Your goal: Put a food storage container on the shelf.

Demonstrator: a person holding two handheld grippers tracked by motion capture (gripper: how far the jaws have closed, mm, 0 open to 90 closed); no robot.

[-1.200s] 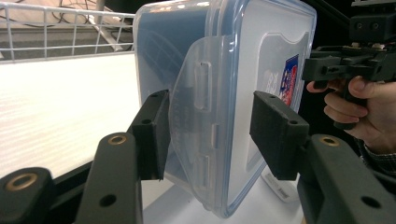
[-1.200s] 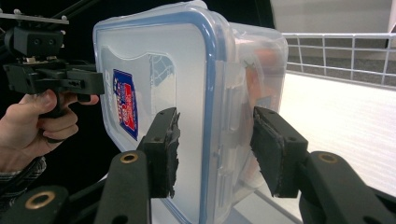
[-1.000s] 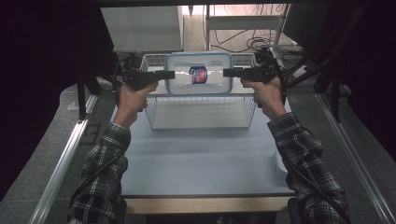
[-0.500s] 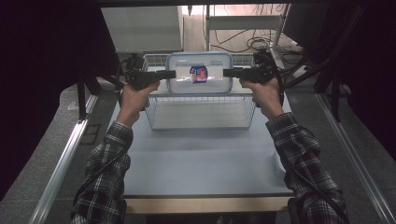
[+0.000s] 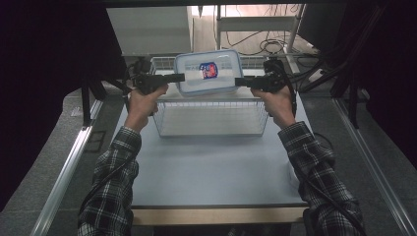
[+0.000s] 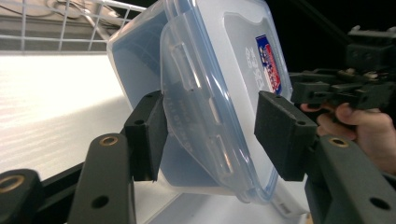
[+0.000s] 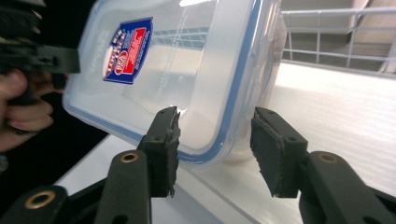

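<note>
Two grippers, left [image 5: 174, 77] and right [image 5: 242, 81], carry the lidded plastic container [image 5: 209, 71] tilted above the wire basket [image 5: 211, 118] on the worktop [image 5: 211, 167]. Jaws part-open, straddling opposite ends; actual clamping unclear. Next, probably: level it, lower evenly.

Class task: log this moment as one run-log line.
box: lidded, above basket | left gripper: at one end | right gripper: at other end

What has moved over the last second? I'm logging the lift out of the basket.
The lidded plastic container, carried between the left hand-held gripper and the right hand-held gripper, has risen higher above the wire basket and tipped its lid more toward the camera. Both hands rose with it. The basket and the table stayed put.
</note>
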